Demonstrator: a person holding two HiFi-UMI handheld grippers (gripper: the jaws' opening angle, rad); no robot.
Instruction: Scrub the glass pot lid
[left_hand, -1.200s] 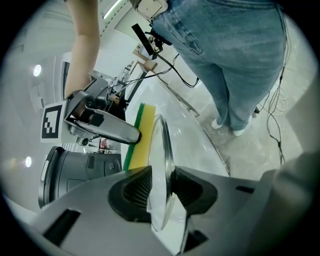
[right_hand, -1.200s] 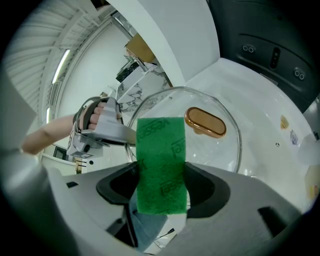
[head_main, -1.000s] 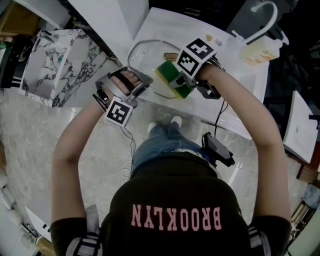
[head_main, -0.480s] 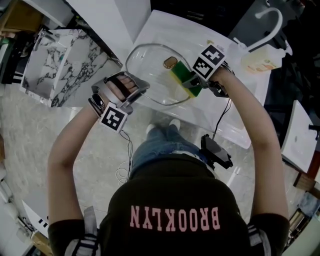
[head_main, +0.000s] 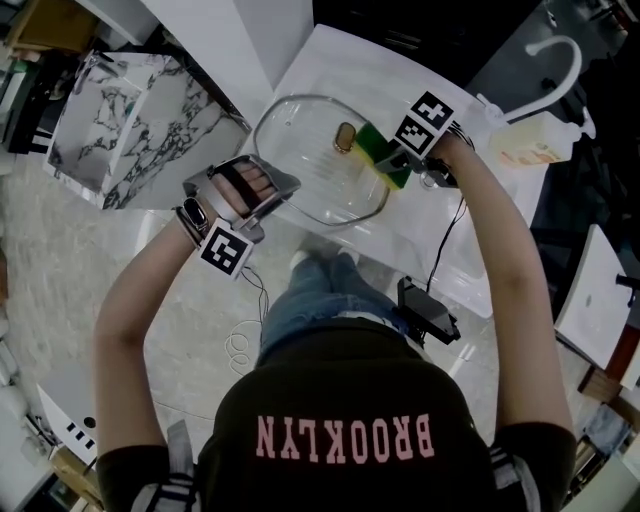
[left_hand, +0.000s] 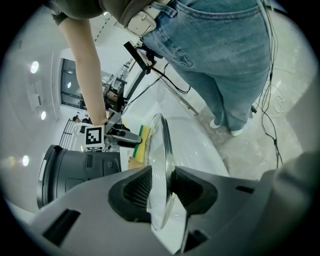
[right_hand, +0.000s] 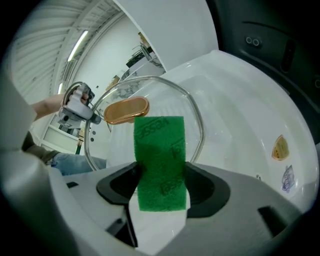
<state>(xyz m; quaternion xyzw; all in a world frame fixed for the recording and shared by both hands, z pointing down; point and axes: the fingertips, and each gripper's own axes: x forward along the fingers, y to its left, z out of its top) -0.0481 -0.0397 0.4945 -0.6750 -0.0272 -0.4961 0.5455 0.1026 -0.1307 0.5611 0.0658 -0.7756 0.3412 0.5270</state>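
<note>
Glass pot lid (head_main: 305, 170) pinched by left gripper (left_hand: 161, 186), sponge (right_hand: 160, 155) in right gripper (right_hand: 161, 192)

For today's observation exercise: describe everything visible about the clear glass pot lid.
The clear round glass pot lid has a metal rim and a copper-coloured oval knob. The left claw is shut on its rim. The green scrubbing sponge in the right claw rests against it beside the knob.
</note>
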